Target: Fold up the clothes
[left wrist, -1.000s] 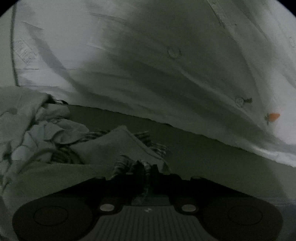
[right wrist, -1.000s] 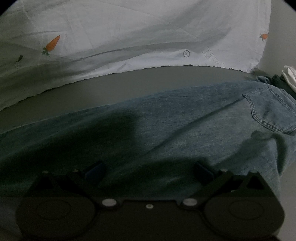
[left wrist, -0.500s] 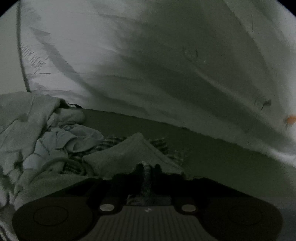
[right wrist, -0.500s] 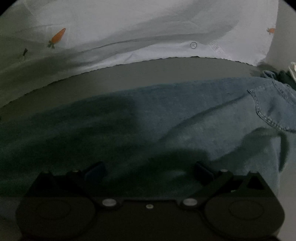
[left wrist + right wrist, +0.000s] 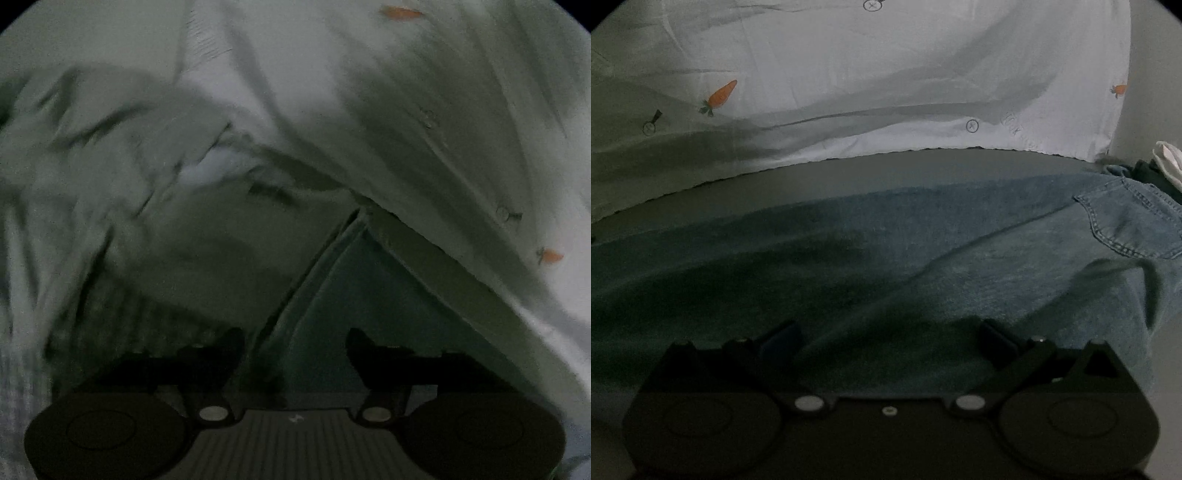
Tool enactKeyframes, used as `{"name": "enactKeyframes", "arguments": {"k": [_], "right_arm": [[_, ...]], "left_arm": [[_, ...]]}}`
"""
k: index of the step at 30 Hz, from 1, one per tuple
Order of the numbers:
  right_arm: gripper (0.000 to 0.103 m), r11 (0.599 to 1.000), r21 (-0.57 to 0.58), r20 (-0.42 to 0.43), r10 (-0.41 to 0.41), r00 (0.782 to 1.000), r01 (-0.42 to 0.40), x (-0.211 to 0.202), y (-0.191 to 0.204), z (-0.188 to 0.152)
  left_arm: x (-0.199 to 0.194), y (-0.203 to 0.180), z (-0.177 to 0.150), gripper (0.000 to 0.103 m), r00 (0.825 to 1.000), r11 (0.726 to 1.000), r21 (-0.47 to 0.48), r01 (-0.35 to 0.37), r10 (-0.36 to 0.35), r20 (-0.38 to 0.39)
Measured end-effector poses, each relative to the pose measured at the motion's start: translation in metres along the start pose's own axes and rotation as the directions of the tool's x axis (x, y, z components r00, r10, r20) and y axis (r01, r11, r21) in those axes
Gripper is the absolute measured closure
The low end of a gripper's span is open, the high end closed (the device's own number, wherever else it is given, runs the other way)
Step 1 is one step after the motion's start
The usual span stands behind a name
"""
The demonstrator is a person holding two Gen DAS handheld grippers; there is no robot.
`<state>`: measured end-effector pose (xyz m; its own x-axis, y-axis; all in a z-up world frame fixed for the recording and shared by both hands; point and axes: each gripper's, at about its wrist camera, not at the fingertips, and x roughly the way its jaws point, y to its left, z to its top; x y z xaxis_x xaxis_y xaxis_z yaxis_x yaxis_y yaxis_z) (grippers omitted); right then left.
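Observation:
Blue jeans (image 5: 923, 266) lie spread flat in the right wrist view, with a back pocket (image 5: 1134, 225) at the right. My right gripper (image 5: 888, 336) hovers low over them, open wide, nothing between its fingers. In the blurred left wrist view a dark teal denim panel (image 5: 354, 302) with a seamed edge (image 5: 314, 266) runs toward my left gripper (image 5: 295, 350). Its jaws are opening; the denim edge lies between the fingers (image 5: 227, 350) and neither pad presses on it. It is open.
A white sheet with carrot prints (image 5: 886, 74) (image 5: 424, 110) covers the back of the grey surface (image 5: 886, 173). Rumpled pale and plaid clothes (image 5: 92, 221) are heaped at the left in the left wrist view. More clothes (image 5: 1167, 166) sit at the far right.
My left gripper went from shut on cloth to open, letting it go, and swept sideways, so its view now blurs over the denim edge. The right gripper stayed open and shifted slightly.

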<state>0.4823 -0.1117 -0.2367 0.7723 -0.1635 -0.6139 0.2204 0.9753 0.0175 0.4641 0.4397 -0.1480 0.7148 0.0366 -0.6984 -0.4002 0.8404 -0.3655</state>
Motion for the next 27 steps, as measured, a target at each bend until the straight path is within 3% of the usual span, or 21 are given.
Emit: {"name": "enactKeyframes", "arguments": {"k": [3, 6, 11, 13, 15, 17, 20, 22, 25, 27], "right_arm": [[0.000, 1.000, 0.001, 0.001, -0.001, 1.000, 0.001, 0.000, 0.000, 0.000], [0.000, 1.000, 0.003, 0.001, 0.000, 1.000, 0.000, -0.001, 0.001, 0.000], [0.000, 1.000, 0.004, 0.002, -0.001, 1.000, 0.001, -0.001, 0.001, -0.001], [0.000, 1.000, 0.004, 0.002, -0.001, 1.000, 0.001, -0.001, 0.001, -0.001], [0.000, 1.000, 0.004, 0.002, -0.002, 1.000, 0.002, -0.001, 0.001, -0.001], [0.000, 1.000, 0.004, 0.003, -0.001, 1.000, 0.001, -0.001, 0.001, -0.001], [0.000, 1.000, 0.004, 0.003, -0.002, 1.000, 0.002, -0.001, 0.002, -0.001], [0.000, 1.000, 0.004, 0.003, -0.002, 1.000, 0.002, -0.001, 0.002, -0.001], [0.000, 1.000, 0.005, 0.003, -0.003, 1.000, 0.003, -0.001, 0.002, -0.002], [0.000, 1.000, 0.005, 0.003, -0.003, 1.000, 0.003, -0.001, 0.002, -0.002]], "left_arm": [[-0.001, 0.012, -0.015, 0.036, 0.999, 0.995, -0.103, 0.005, -0.009, -0.036], [0.006, 0.014, -0.023, 0.036, 0.999, 0.990, -0.138, 0.008, -0.014, -0.045], [0.011, 0.012, -0.024, 0.040, 1.000, 0.983, -0.184, 0.003, 0.000, 0.018], [0.013, 0.013, -0.023, 0.067, 0.999, 0.978, -0.210, -0.010, 0.016, 0.028], [0.016, 0.017, -0.023, 0.080, 1.000, 0.973, -0.230, 0.014, -0.008, 0.029], [0.016, 0.018, -0.023, 0.087, 0.999, 0.969, -0.243, 0.048, -0.041, 0.035], [0.006, 0.002, -0.019, 0.089, 0.994, 0.981, -0.172, 0.087, -0.075, 0.075], [-0.003, -0.015, -0.012, 0.089, 0.986, 0.981, -0.121, 0.149, -0.138, 0.094], [-0.013, -0.051, -0.004, 0.089, 0.960, 0.962, -0.020, 0.271, -0.268, 0.079], [-0.016, -0.084, -0.006, 0.089, 0.929, 0.927, 0.078, 0.366, -0.368, 0.020]]}}
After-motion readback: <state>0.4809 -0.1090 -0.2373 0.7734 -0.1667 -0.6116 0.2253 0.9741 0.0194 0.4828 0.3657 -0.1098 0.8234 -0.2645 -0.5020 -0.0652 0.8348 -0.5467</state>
